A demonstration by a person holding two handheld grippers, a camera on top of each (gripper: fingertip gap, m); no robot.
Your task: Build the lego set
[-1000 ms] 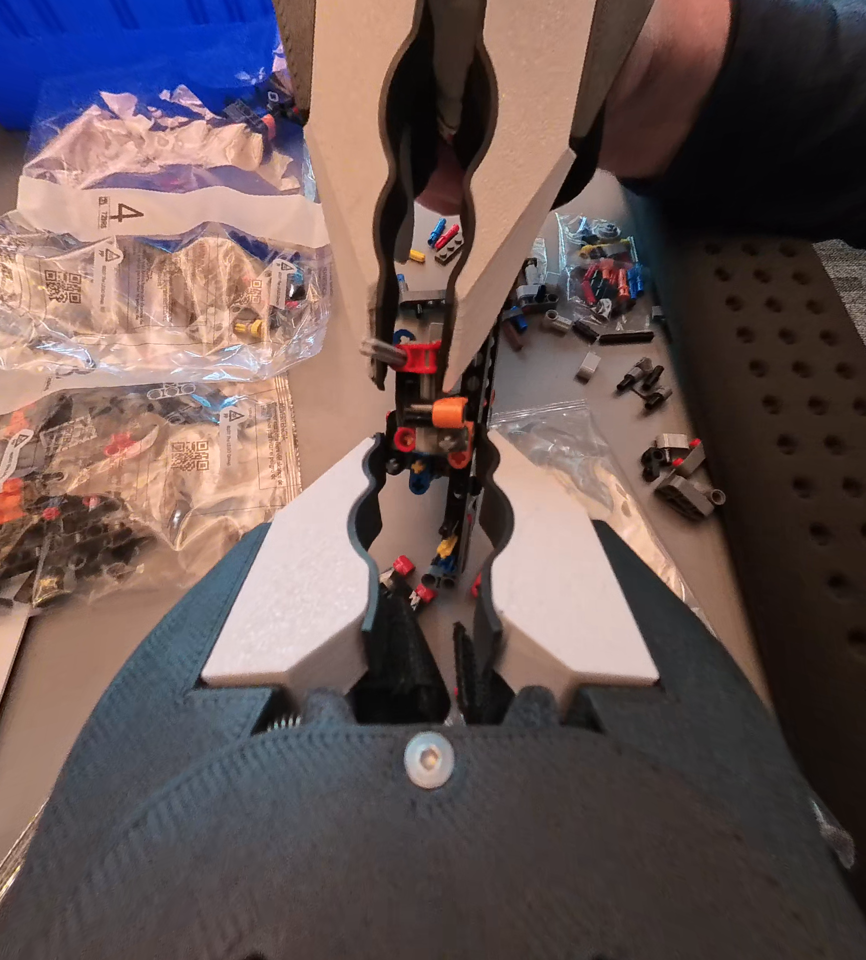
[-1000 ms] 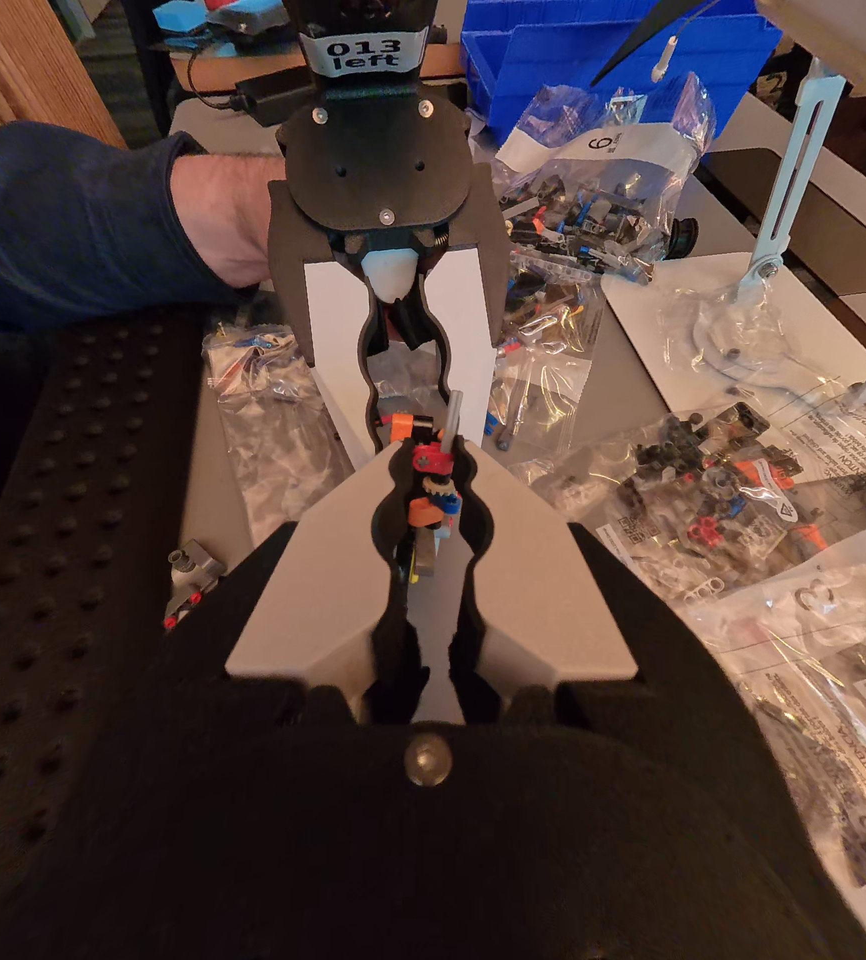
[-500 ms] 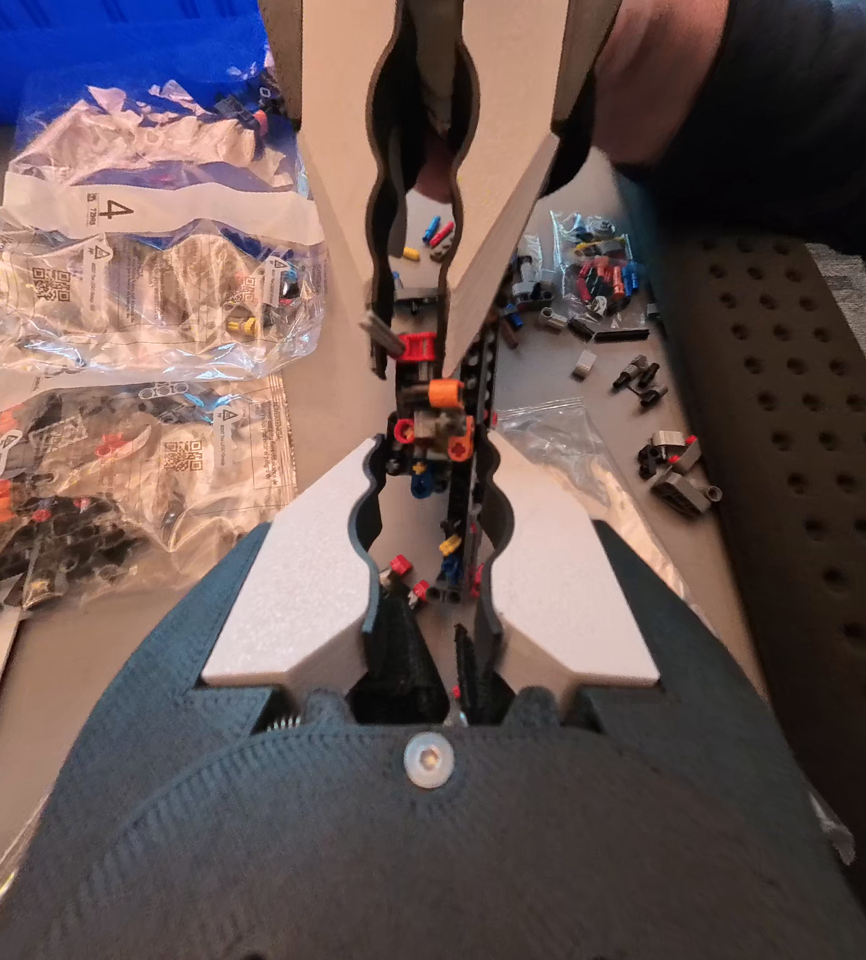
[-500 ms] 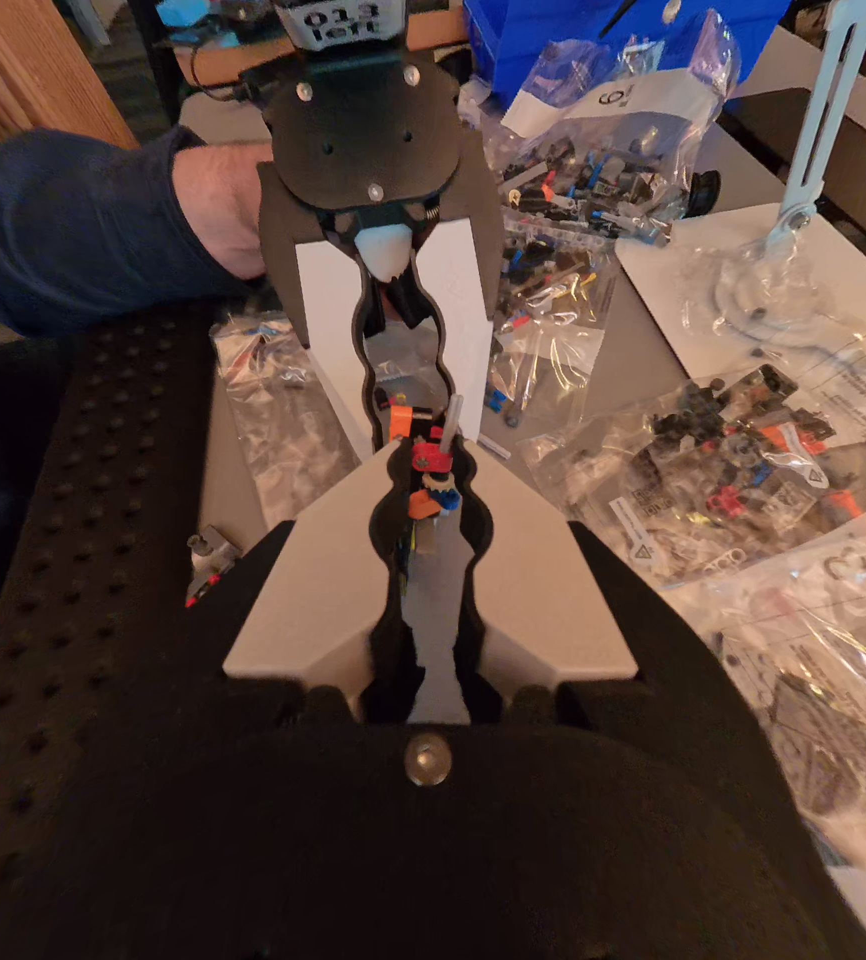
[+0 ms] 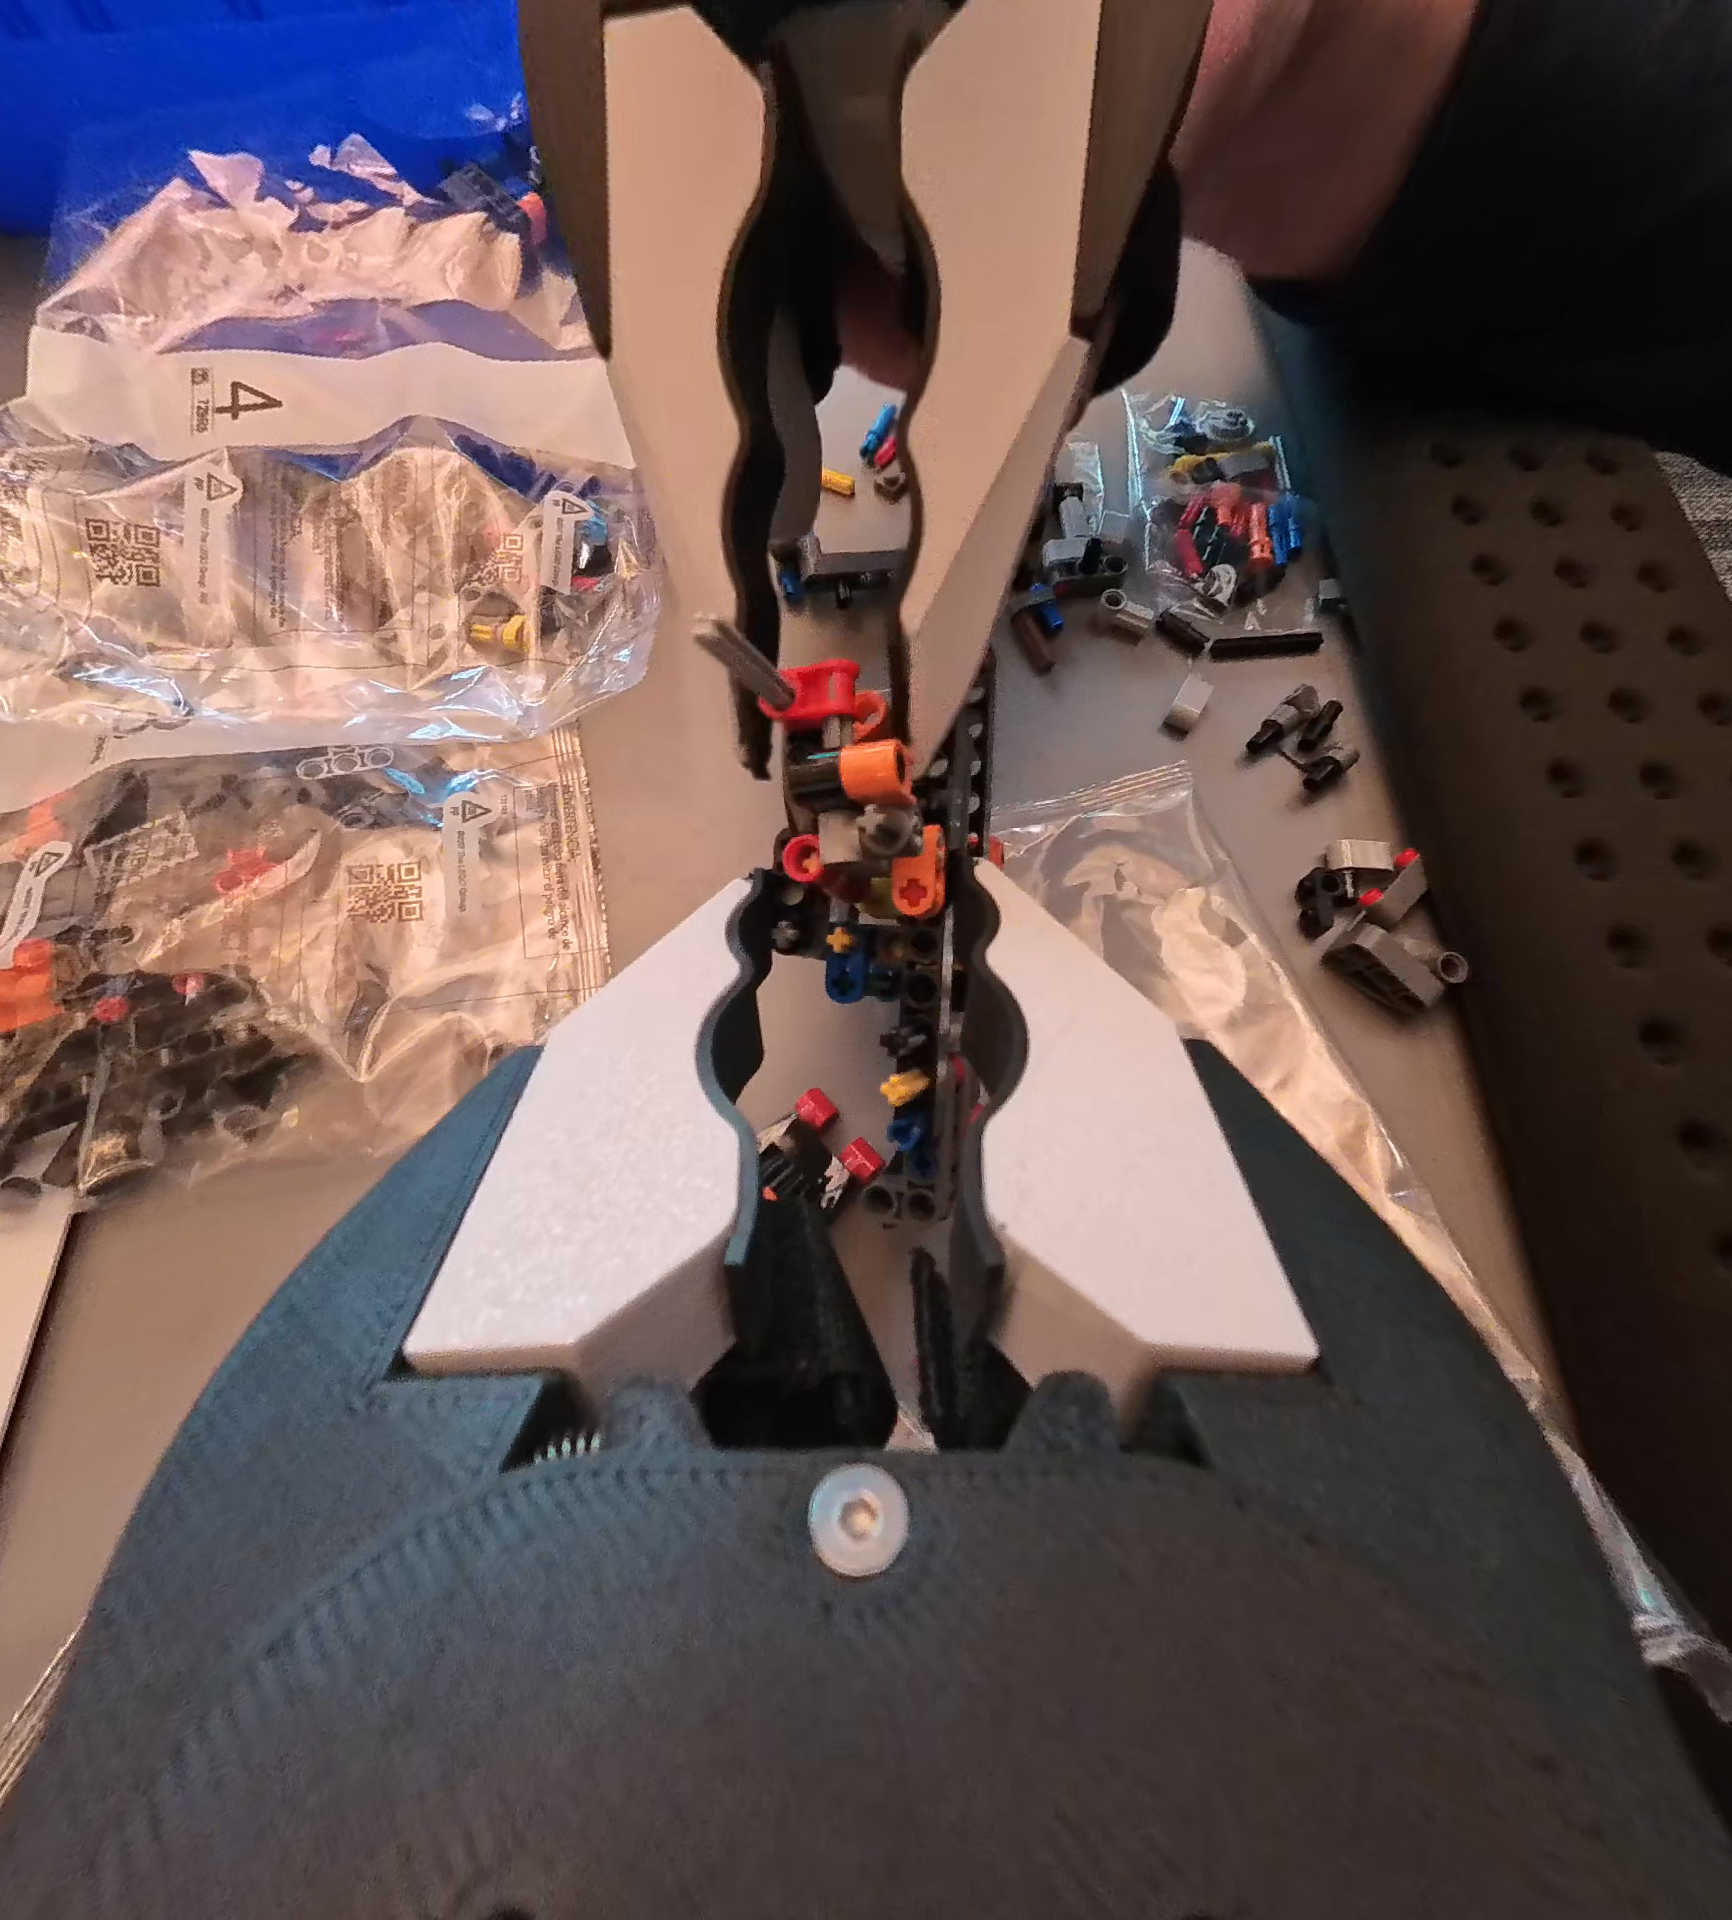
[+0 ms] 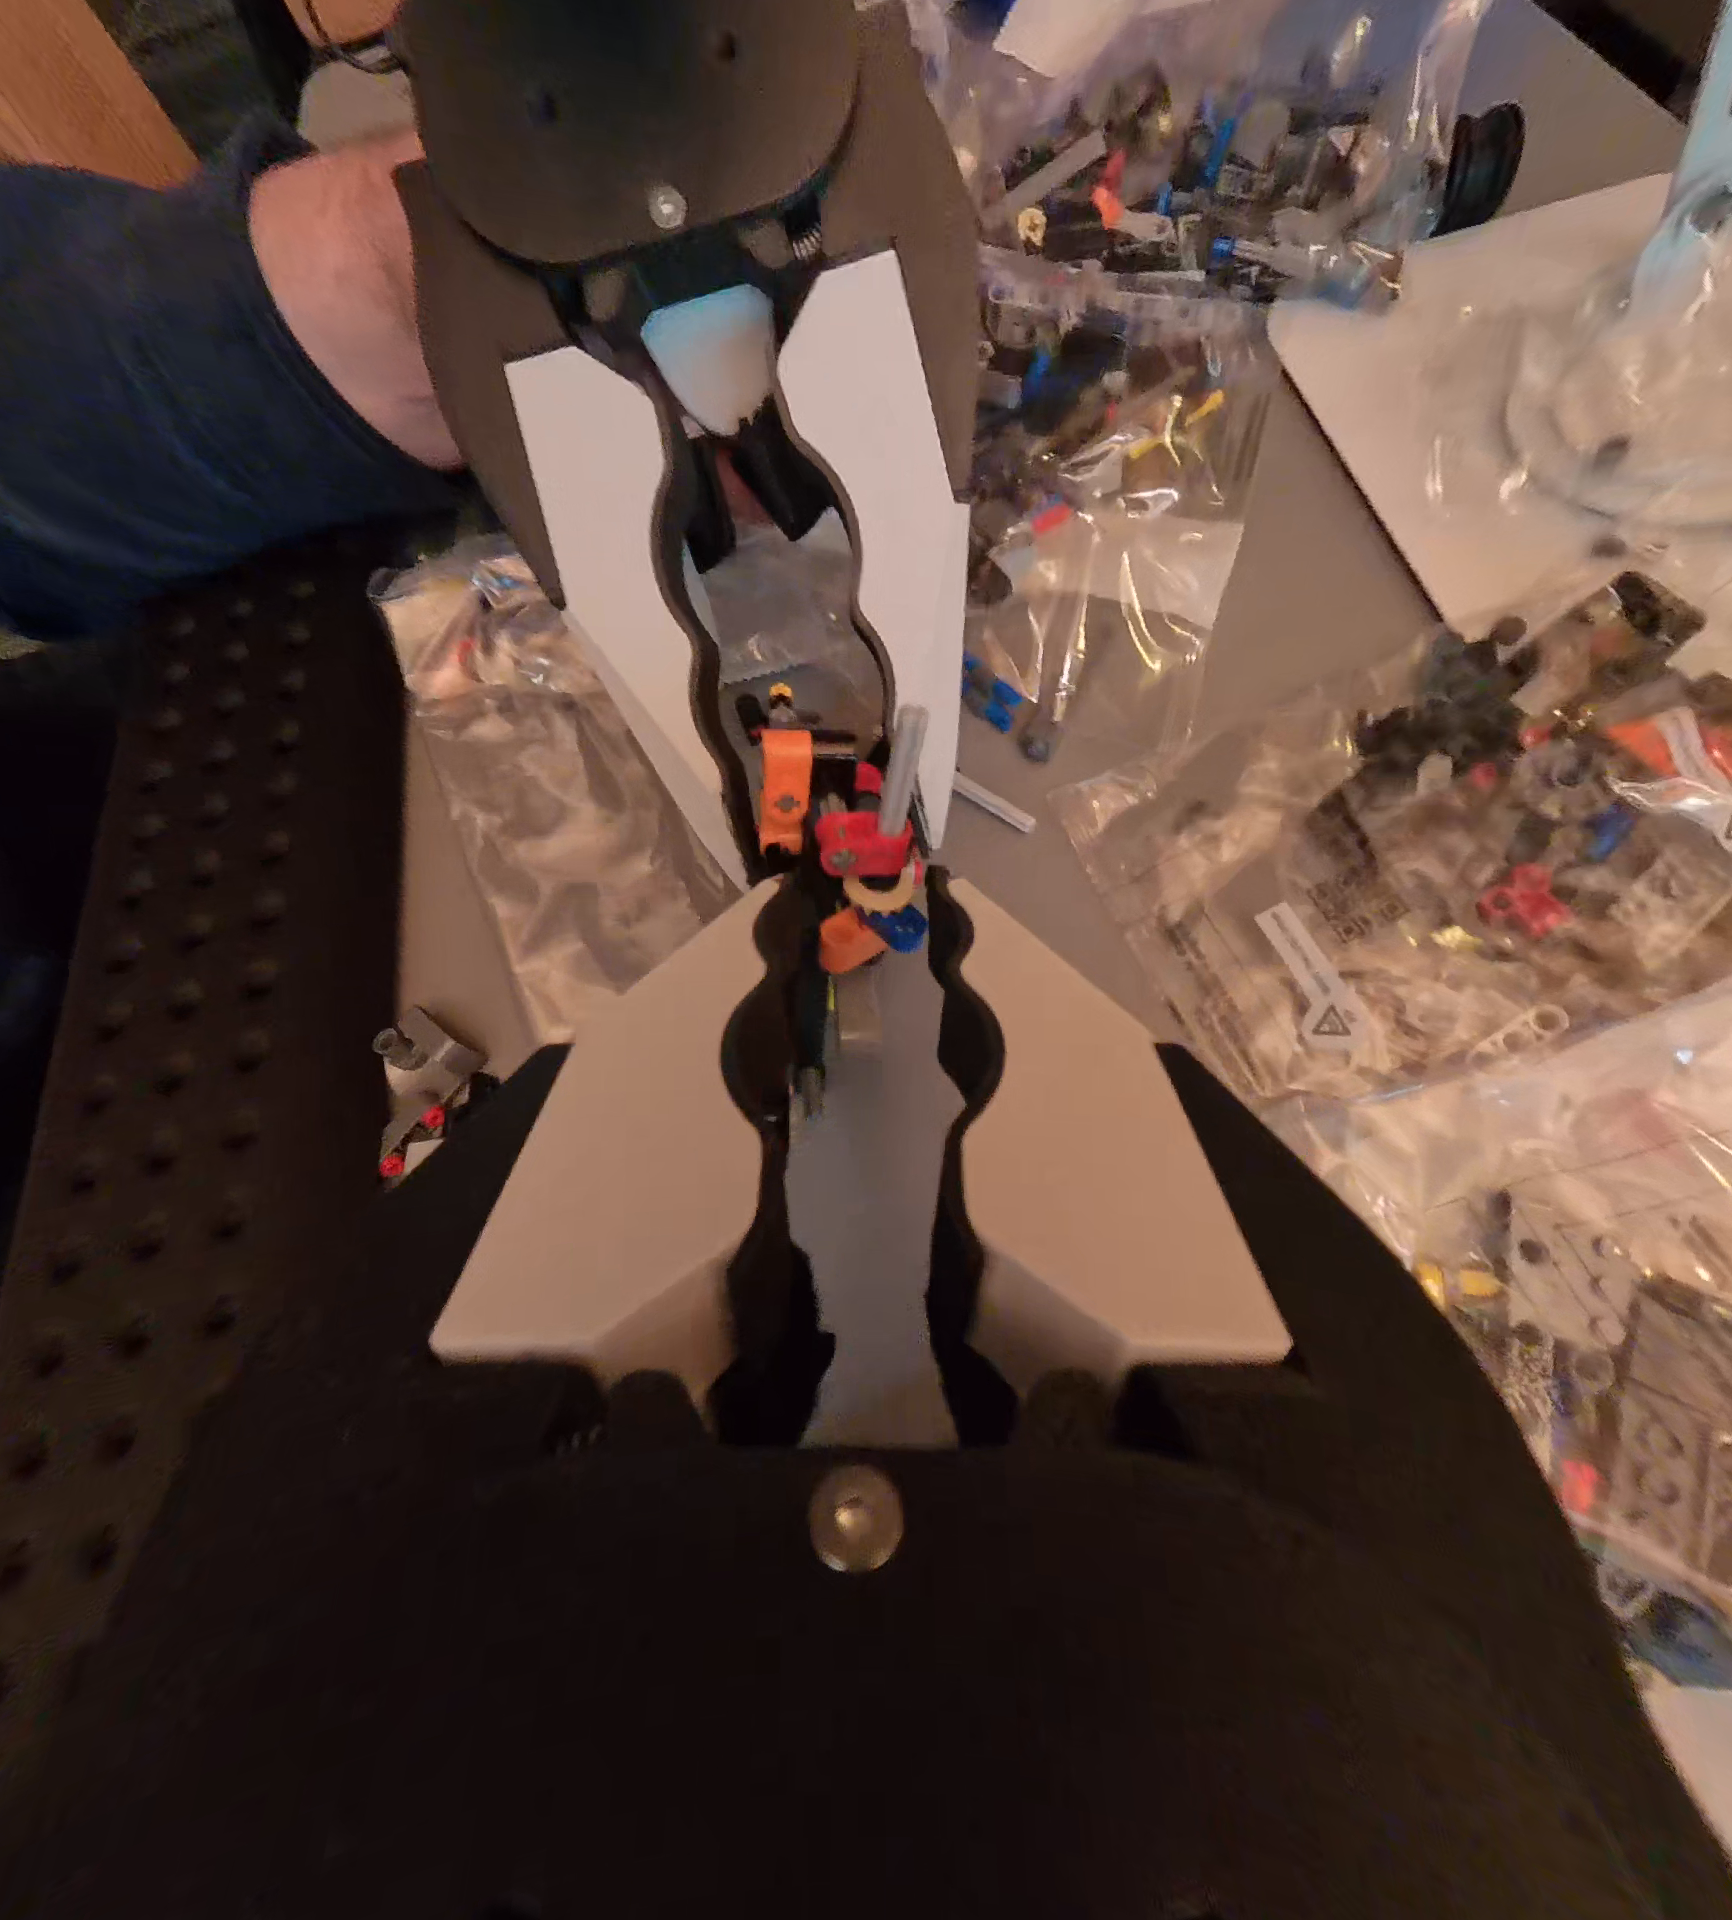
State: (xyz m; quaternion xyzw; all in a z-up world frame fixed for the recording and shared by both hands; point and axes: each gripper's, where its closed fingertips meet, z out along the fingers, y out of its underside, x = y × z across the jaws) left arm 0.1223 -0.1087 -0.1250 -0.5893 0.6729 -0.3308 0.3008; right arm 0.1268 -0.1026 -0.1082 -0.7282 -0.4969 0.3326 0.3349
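A small lego assembly (image 5: 867,831) of black beams with orange and red connectors and a grey axle (image 5: 732,655) hangs above the table between my two grippers. My left gripper (image 5: 874,896) is shut on its near end, and a long black beam (image 5: 945,997) runs along the right finger. My right gripper (image 5: 836,758) reaches in from the top, shut on the end with the red connector (image 5: 820,691). In the right wrist view my right gripper (image 6: 860,891) holds the assembly (image 6: 857,914) under the red connector (image 6: 857,836). The left gripper (image 6: 836,847) faces it.
Clear bags of lego parts (image 5: 301,540) (image 5: 166,987) lie on the left, in front of a blue bin (image 5: 166,94). Loose pieces (image 5: 1215,540) (image 5: 1371,914) lie beside a black perforated mat (image 5: 1620,831). More bags (image 6: 1516,831) and a white sheet (image 6: 1464,364) show in the right wrist view. Only a small space, under 4 cm, lies between the two pairs of fingers.
The two grippers have drawn closer together with the assembly between them. The left gripper looms larger in the right wrist view. Both stay shut.
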